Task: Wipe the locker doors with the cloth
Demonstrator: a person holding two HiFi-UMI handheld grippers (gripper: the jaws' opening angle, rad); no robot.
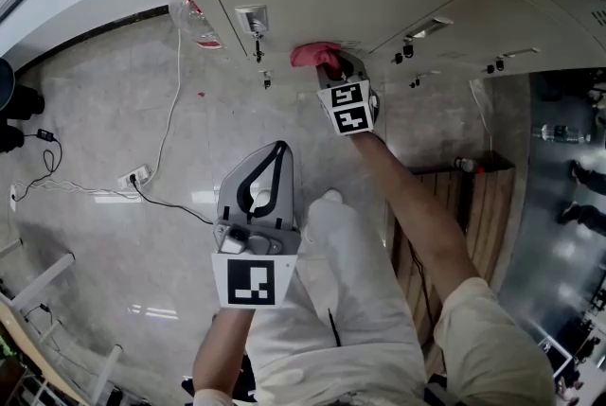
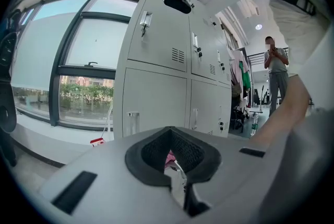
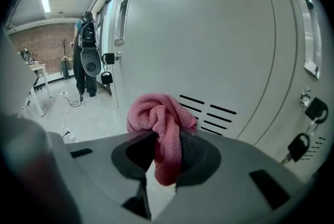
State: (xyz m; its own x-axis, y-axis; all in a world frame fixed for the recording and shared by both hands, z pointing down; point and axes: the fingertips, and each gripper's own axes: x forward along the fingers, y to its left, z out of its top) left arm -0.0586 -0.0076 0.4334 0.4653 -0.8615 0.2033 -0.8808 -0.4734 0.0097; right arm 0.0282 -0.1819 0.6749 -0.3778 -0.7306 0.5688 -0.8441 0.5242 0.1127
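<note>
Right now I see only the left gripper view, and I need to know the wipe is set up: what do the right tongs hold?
Observer: The right gripper has its tongs shut on a bunched pink cloth.
Operator: Where is it against the lockers?
Observer: The right gripper view puts it just before a locker door, beside the vent slots; contact I cannot confirm.
Operator: And my left gripper from above?
Observer: In the head view the left gripper is held back over the floor, away from that door.

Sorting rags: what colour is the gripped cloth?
The cloth is pink; right gripper view shows it best.
</note>
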